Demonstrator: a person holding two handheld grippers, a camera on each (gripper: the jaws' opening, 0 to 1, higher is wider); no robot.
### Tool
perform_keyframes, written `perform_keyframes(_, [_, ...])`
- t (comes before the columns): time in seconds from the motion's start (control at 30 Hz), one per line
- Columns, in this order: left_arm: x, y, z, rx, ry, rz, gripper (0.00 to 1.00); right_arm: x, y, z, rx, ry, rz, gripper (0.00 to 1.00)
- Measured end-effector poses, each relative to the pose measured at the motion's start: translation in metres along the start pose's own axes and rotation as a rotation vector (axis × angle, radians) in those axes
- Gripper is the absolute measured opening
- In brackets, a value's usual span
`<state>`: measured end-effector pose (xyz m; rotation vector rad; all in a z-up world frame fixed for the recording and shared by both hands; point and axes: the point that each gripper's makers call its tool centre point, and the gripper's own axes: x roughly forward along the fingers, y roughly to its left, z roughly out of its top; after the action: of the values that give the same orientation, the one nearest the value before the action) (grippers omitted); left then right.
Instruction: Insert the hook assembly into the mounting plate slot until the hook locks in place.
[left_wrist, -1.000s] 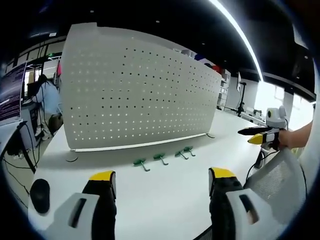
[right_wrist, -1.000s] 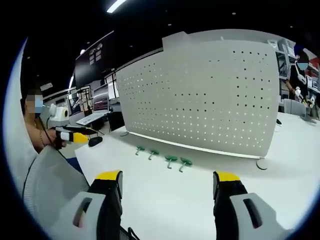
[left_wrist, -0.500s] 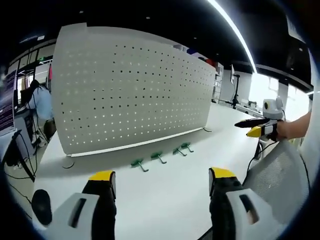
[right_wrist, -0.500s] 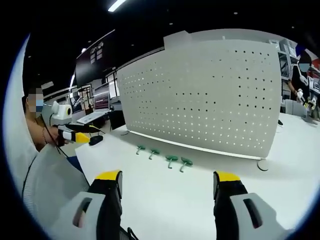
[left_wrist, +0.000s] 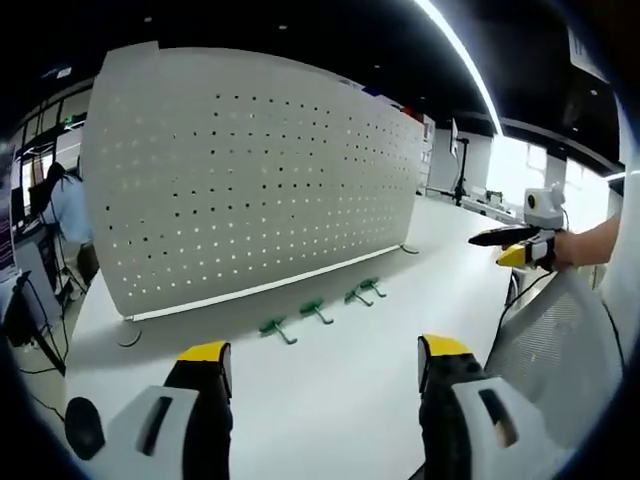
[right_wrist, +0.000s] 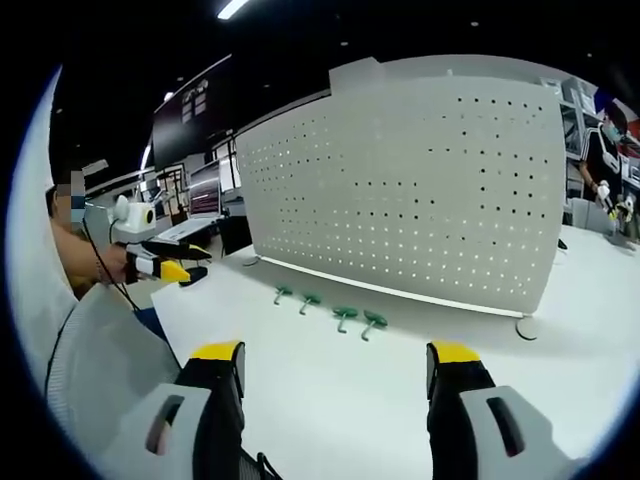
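Left gripper view looks over a bare white table (left_wrist: 330, 400) toward a tall white perforated metal panel (left_wrist: 250, 170) standing upright on small round feet. Four small green plastic hooks (left_wrist: 318, 312) lie in a row on the tabletop just in front of the panel's lower edge, each apart from its neighbours and none touching the panel. The left gripper (left_wrist: 320, 365) hangs well short of them, its yellow-tipped black jaws spread wide with nothing between. Over at the right edge of this view the right gripper (left_wrist: 505, 240) is held up off the table in a person's hand (left_wrist: 565, 250).

Right gripper view gives the same row of green hooks (right_wrist: 325, 312) from the other side, with the right gripper's jaws likewise spread and empty.

No hook is taken yet, so the job is at its very start. These hooks look light and stiff, smooth enough to skid on the table when nudged. My call: pinch one across its flat head, leaving the stem free to enter a hole, and press gently.
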<state>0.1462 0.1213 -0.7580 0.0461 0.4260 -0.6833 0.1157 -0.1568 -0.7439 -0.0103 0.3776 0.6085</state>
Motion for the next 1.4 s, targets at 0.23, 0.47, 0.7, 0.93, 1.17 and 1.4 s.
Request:
perform_keyframes(0.23, [0.008, 0.002, 0.004, 0.004, 0.003, -0.026, 0.79, -0.001, 0.000, -0.001, 0.005, -0.001, 0.000, 0.72])
perform_keyframes(0.47, [0.017, 0.005, 0.001, 0.044, 0.048, -0.070, 0.80, -0.001, 0.003, -0.001, 0.003, 0.001, 0.007, 0.72])
perform_keyframes(0.7, [0.026, 0.012, -0.002, 0.081, 0.097, -0.104, 0.81, -0.001, 0.005, -0.004, 0.008, 0.008, 0.010, 0.71])
perform_keyframes(0.93, [0.035, 0.025, -0.008, 0.125, 0.145, -0.109, 0.80, -0.002, 0.006, -0.007, 0.002, 0.022, 0.011, 0.70])
perform_keyframes(1.17, [0.044, 0.028, -0.013, 0.158, 0.185, -0.142, 0.80, -0.003, 0.007, -0.009, 0.003, 0.028, 0.011, 0.70])
perform_keyframes(1.4, [0.054, 0.029, -0.012, 0.228, 0.215, -0.171, 0.80, -0.004, 0.006, -0.010, 0.007, 0.025, 0.005, 0.70])
